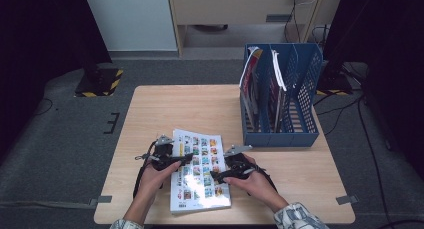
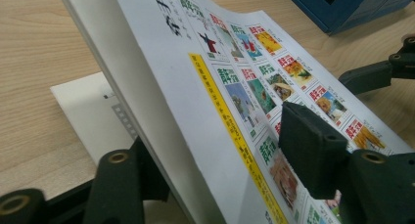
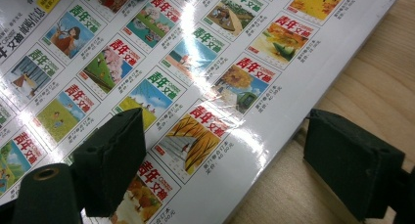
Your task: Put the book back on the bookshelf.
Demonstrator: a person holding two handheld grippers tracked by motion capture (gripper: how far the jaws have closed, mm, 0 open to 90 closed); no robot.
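Observation:
A magazine with a grid of small colourful cover pictures lies on the table's front middle. My left gripper is at its left edge and stands open. In the left gripper view that edge of the magazine is tilted up, with one jaw beneath it and the other pad over the cover. My right gripper is at the magazine's right edge, also open. In the right gripper view one pad rests over the cover and the other pad sits over bare wood.
A blue file rack holding several magazines and papers stands at the table's back right. A white sheet lies under the magazine's raised edge. The wooden table has free room at the back left.

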